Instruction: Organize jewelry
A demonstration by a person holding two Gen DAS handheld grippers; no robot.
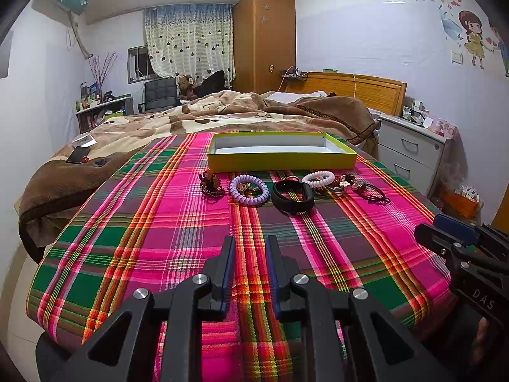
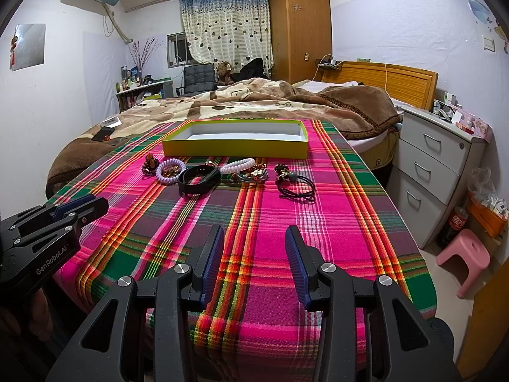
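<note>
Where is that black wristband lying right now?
The black wristband lies mid-row on the plaid cloth, between the purple coil tie and white coil tie, before the yellow box.

An open yellow-green box [image 2: 235, 150] with a pale inside lies at twelve o'clock. Before it runs a row: beaded bracelet [image 2: 149, 165], lilac coil [image 2: 170, 172], black band [image 2: 198, 180], white coil [image 2: 238, 165], black hair ties [image 2: 296, 187].

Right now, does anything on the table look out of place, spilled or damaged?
Nothing stands out. The yellow box sits empty and upright; the jewelry, including the black band and purple coil, lies in a row before it, nothing broken.
</note>
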